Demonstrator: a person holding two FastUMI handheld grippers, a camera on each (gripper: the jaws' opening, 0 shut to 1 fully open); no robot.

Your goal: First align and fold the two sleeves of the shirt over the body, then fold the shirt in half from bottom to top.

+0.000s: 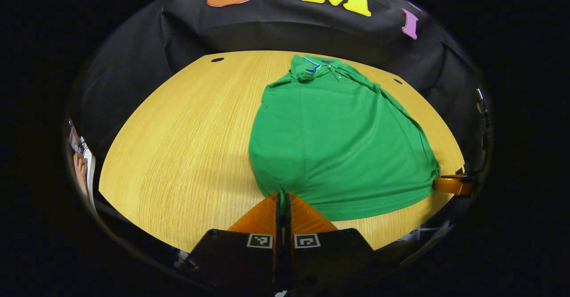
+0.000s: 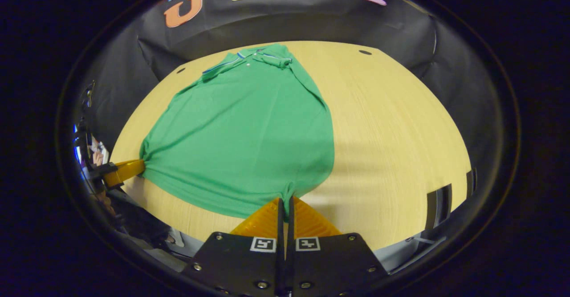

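A green polo shirt [image 1: 338,141] of soft, matte knit lies on a pale wooden table [image 1: 187,145] with fine straight grain and small dark round holes near its far edge. The shirt's sleeves are already folded in, leaving a tapered, bell-like outline, collar at the far end with a thin blue trim and small white buttons. The left gripper [image 1: 282,195] is clamped on one bottom corner of the hem, the cloth puckering there; the right gripper [image 2: 286,199] pinches the other bottom corner likewise, fingers closed together.
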